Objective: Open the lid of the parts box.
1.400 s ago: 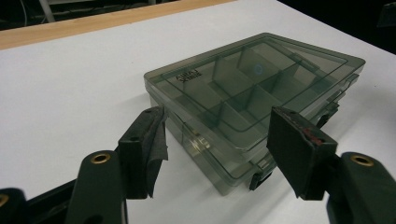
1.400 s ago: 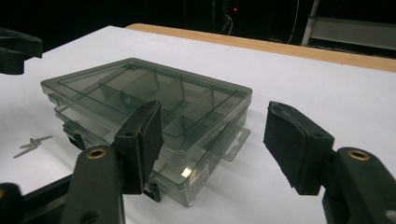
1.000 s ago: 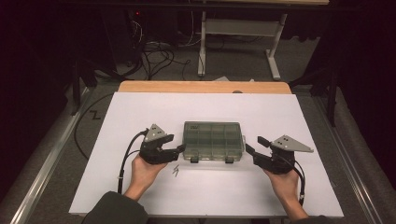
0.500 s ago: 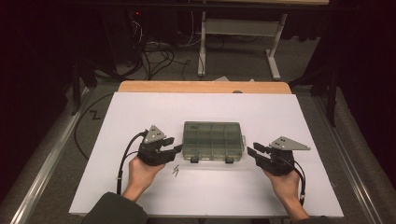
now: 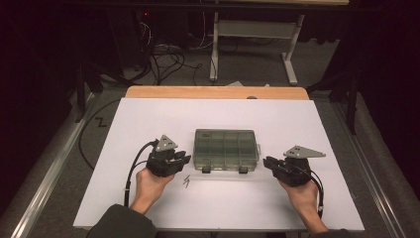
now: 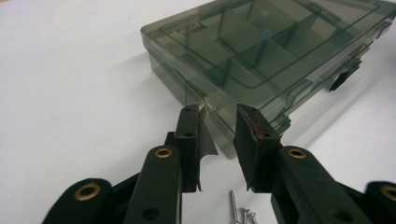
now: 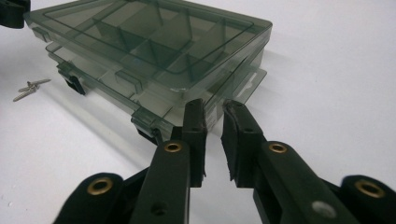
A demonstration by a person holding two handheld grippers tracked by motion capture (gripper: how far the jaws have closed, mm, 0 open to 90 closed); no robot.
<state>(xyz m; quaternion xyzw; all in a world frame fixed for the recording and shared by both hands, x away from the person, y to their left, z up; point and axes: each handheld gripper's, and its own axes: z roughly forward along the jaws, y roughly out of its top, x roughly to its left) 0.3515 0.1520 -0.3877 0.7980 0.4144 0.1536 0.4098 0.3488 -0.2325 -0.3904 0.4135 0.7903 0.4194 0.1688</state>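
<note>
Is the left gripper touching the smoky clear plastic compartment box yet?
Cannot tell. In the left gripper view the left gripper has its jaws right at the corner of the smoky clear plastic compartment box, but neither contact nor a gap shows plainly.

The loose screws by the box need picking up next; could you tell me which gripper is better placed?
Probably left. The screws lie just beside the left gripper, under its fingers in its own view. The right gripper sits beyond the compartment box.

Smoky grey-green box (image 5: pixel 225 149) — white table (image 5: pixel 148 116) — silver screws (image 5: pixel 187 182).
</note>
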